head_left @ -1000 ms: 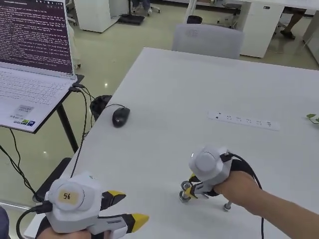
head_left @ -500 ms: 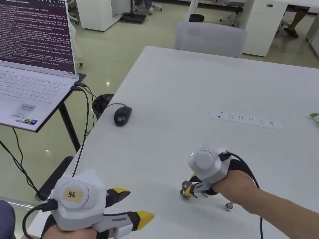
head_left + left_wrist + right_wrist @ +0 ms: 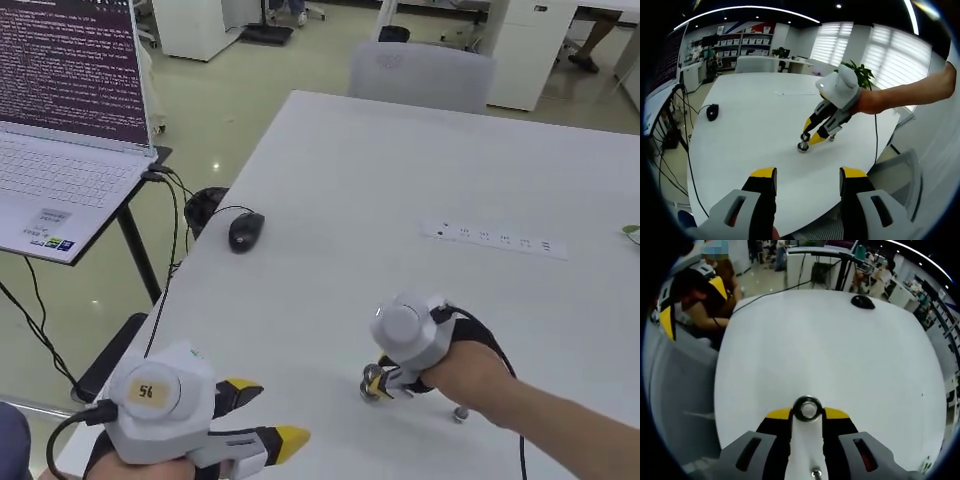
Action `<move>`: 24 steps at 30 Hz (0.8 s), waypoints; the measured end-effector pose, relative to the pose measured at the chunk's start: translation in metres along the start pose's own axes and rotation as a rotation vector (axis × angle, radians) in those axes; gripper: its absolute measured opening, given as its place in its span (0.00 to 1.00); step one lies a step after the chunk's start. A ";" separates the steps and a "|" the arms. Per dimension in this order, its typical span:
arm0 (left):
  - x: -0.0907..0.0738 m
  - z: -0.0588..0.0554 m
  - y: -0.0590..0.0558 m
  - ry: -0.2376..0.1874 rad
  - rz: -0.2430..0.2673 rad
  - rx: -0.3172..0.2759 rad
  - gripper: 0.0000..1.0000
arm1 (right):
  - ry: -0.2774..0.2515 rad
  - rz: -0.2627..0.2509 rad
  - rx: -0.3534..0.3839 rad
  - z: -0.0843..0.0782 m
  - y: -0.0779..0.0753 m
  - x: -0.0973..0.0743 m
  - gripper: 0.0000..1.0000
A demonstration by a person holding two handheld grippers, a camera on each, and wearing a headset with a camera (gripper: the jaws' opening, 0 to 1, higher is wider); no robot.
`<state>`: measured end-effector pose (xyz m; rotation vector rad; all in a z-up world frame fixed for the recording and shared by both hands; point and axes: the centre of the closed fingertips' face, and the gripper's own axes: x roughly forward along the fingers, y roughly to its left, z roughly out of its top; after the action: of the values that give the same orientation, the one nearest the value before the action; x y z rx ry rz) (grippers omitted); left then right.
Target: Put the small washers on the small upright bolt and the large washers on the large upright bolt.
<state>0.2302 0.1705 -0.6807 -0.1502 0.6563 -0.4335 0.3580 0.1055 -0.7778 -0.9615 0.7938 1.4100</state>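
The large upright bolt (image 3: 372,386) stands on the white table (image 3: 330,200) with metal rings stacked at its foot. My right gripper (image 3: 380,385) points down at its top. In the right gripper view the yellow-tipped jaws close from both sides on a large washer (image 3: 807,409) that rings the bolt's end. The left gripper view shows the large upright bolt (image 3: 803,146) under the right gripper (image 3: 809,136). The small upright bolt (image 3: 459,412) stands just right of that hand. Near the table's front left corner my left gripper (image 3: 268,413) is open and holds nothing.
A black mouse (image 3: 245,231) with its cable lies at the table's left edge. A white power strip (image 3: 495,240) lies at the far right. A laptop (image 3: 60,150) stands on a side stand to the left, and a grey chair (image 3: 420,75) sits beyond the table.
My right gripper has eased slightly left and lower over the large bolt. The left gripper has stayed about where it was. The head camera has shifted a little.
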 end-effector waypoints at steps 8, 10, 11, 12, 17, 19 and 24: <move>0.000 -0.002 0.001 0.003 -0.001 -0.002 0.49 | 0.031 0.017 0.019 -0.008 0.000 0.014 0.23; 0.000 -0.003 0.001 0.004 -0.001 -0.003 0.49 | 0.039 0.019 0.031 -0.011 0.001 0.018 0.24; 0.000 -0.003 0.001 0.003 -0.001 -0.004 0.49 | 0.039 0.017 0.035 -0.011 0.000 0.019 0.24; 0.000 -0.003 0.001 0.003 -0.001 -0.005 0.49 | 0.039 0.022 0.044 -0.011 0.001 0.021 0.24; 0.000 -0.003 0.003 0.005 0.000 -0.005 0.49 | 0.043 0.022 0.056 -0.013 0.002 0.028 0.24; 0.000 -0.003 0.004 0.005 0.000 -0.006 0.49 | 0.044 0.019 0.052 -0.014 0.002 0.028 0.24; 0.001 -0.002 0.005 0.004 -0.002 -0.004 0.49 | 0.015 0.008 0.084 -0.017 0.002 0.024 0.25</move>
<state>0.2312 0.1743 -0.6836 -0.1535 0.6609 -0.4343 0.3583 0.1008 -0.8069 -0.9054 0.8624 1.3674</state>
